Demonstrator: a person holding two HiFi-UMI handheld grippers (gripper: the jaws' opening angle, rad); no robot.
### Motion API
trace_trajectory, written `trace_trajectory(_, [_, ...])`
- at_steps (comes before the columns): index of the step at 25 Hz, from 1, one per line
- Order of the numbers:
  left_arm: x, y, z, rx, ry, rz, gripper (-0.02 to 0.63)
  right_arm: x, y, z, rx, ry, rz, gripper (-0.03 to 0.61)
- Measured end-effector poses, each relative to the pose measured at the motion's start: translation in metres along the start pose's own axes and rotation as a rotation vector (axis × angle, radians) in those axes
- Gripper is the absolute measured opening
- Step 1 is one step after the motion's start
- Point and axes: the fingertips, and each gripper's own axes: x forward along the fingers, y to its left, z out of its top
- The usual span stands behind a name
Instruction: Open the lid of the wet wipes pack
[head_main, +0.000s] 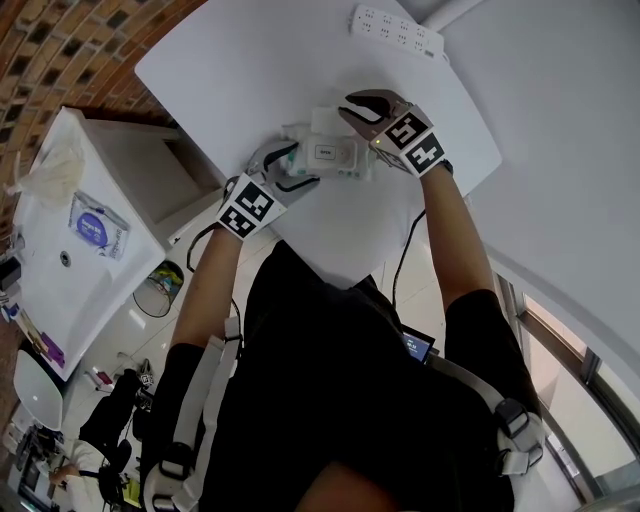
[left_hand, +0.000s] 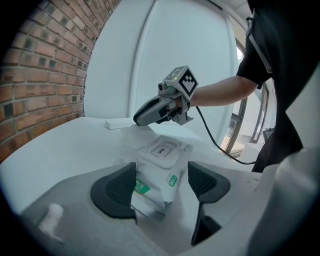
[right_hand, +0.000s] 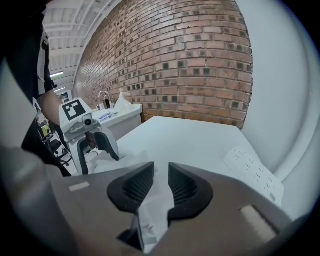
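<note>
Looking down from the head view, the wet wipes pack (head_main: 335, 155) lies on the white tabletop (head_main: 230, 70) between the two tools: left gripper (head_main: 288, 168) at its near end, right gripper (head_main: 362, 104) over the far end, a power strip (head_main: 395, 28) well beyond. Over to the left gripper view: jaws wide, straddling the pack's crimped end, one pad clear of it, so no clamp that I can see. The lid (left_hand: 161, 151) is shut and reads "OPEN", a green disc says "80", and the other green label is too small to read. Right gripper view now: jaws narrow, white film from the pack's edge between the pads, no squeeze evident. To do this well, I'd say, the left should pin the pack firmly while the right hooks the lid's lip, not the film, and swings it up gently.
</note>
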Motion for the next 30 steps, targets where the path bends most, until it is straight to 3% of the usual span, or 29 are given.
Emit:
trace_trajectory(8, [0.000,0.002,0.001,0.011,0.013,0.017,0.328,0.010,-0.001,-0.017,0.030,0.073,-0.084,0.081])
trace_trajectory(15, [-0.013,0.001,0.013,-0.031,-0.068,-0.004,0.330,-0.019,-0.005,-0.002,0.095,-0.064,-0.207,0.081])
trace_trajectory(21, [-0.029,-0.003,0.037,-0.008,-0.139,0.006,0.328,-0.047,0.006,0.006,0.093,-0.124,-0.266,0.074])
trace_trajectory(26, [-0.041,-0.018,0.051,0.010,-0.171,0.051,0.328,-0.075,0.021,0.016,0.146,-0.234,-0.276,0.058])
trace_trajectory(30, [-0.054,-0.032,0.063,-0.037,-0.218,0.118,0.328,-0.101,0.046,0.015,0.154,-0.304,-0.269,0.034])
